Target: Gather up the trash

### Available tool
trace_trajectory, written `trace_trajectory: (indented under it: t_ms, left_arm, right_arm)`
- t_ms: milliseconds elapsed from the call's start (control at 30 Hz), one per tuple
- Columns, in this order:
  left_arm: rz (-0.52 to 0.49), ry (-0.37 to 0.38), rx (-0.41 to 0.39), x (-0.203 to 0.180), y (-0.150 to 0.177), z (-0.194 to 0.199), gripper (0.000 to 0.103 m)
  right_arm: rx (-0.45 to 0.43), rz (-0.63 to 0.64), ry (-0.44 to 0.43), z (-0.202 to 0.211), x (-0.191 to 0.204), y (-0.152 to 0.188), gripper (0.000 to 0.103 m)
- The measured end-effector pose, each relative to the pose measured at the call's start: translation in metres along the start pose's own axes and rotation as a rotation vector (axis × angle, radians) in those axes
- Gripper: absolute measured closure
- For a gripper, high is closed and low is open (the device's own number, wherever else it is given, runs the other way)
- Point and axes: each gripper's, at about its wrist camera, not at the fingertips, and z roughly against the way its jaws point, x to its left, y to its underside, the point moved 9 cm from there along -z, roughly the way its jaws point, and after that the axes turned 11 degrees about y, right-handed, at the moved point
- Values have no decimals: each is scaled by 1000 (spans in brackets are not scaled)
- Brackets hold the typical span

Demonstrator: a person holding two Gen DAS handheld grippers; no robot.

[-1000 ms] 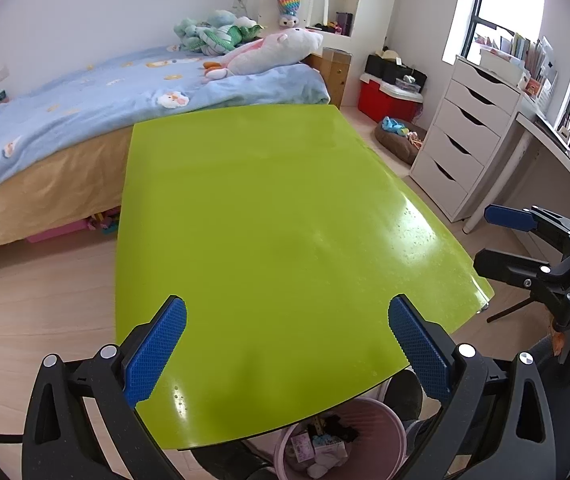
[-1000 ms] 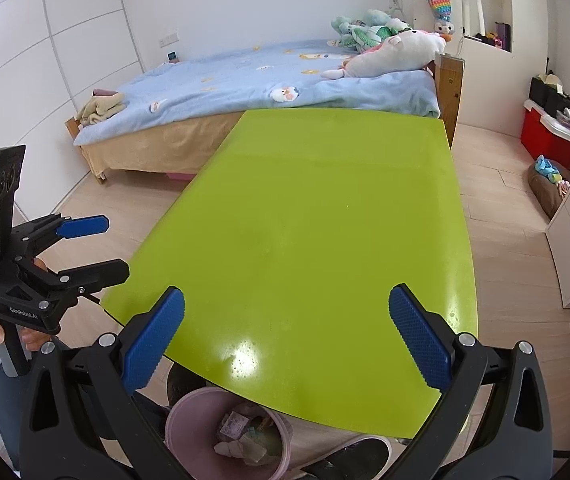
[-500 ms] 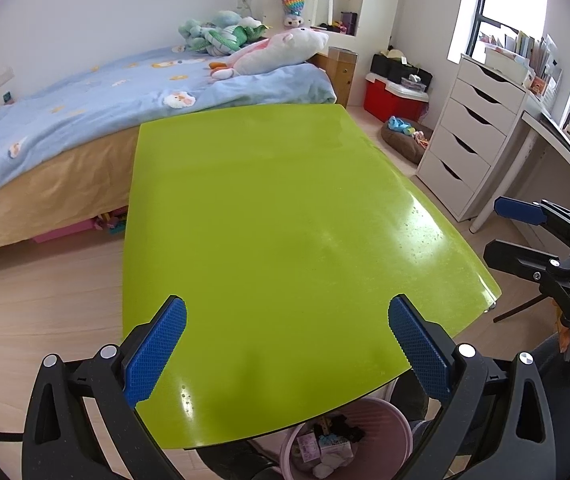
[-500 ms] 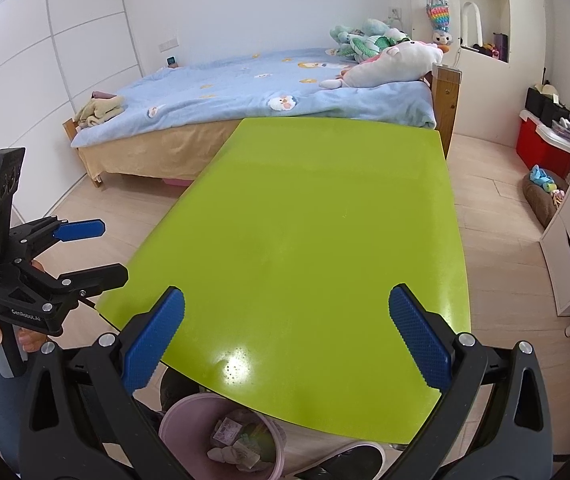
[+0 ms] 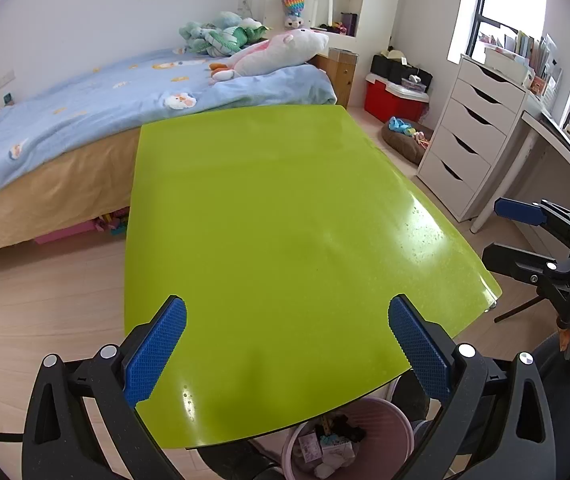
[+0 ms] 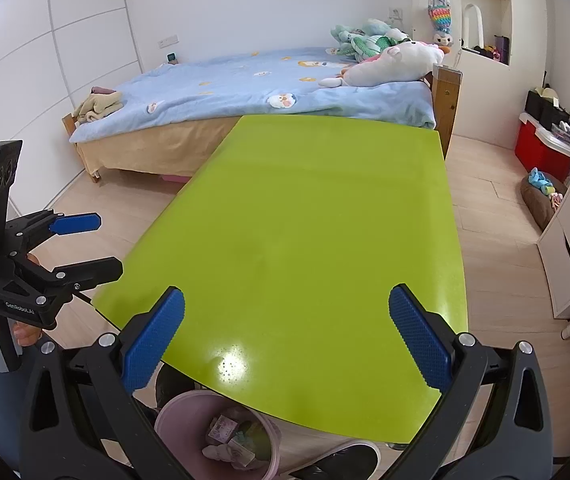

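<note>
Pink bin (image 5: 365, 436) under green table (image 5: 285, 220), apparently holding crumpled wrappers (image 6: 229, 440)

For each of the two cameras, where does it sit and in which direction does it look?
Left wrist: on the left gripper, facing over the green table toward the bed; right gripper shows at right.
Right wrist: on the right gripper, same direction; left gripper and hand at left.
Shared: table, bed, pink trash bin.

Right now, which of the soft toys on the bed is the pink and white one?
The long plush lying nearest the green table; the others behind it are mint green.
</note>
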Motion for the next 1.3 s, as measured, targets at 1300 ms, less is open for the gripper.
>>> trace_trajectory:
  t_ms: [1300]
  left_arm:
    - [15, 5, 20, 2, 2, -5, 6]
  right_arm:
    - [0, 1, -4, 0, 1, 1, 3]
